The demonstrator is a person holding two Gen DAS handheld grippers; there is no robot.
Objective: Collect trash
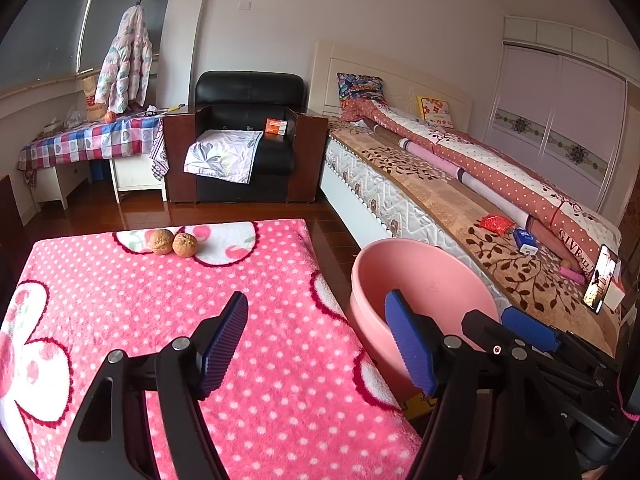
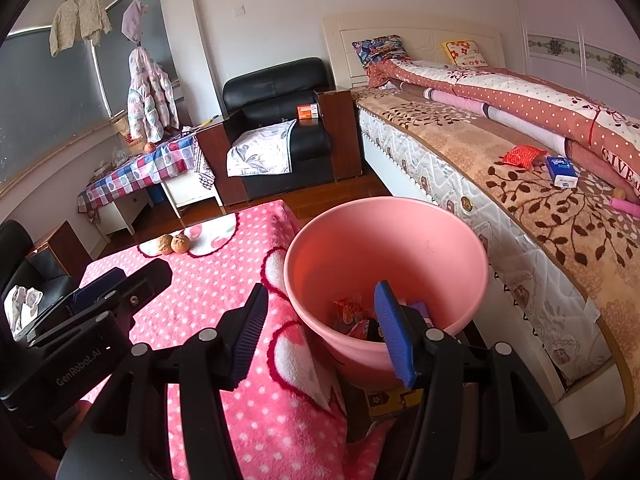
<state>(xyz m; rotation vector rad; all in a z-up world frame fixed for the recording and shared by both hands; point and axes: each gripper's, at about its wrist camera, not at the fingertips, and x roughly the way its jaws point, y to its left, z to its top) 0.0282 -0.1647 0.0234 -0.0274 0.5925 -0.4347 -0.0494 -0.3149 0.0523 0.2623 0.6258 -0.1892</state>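
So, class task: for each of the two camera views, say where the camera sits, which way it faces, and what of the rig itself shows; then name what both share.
Left wrist: sits behind the open left gripper, above the pink blanket, facing the armchair; right gripper at its right.
Right wrist: sits behind the open right gripper, looking into the pink bucket; left gripper at its left.
Shared: two walnuts, bucket, bed.
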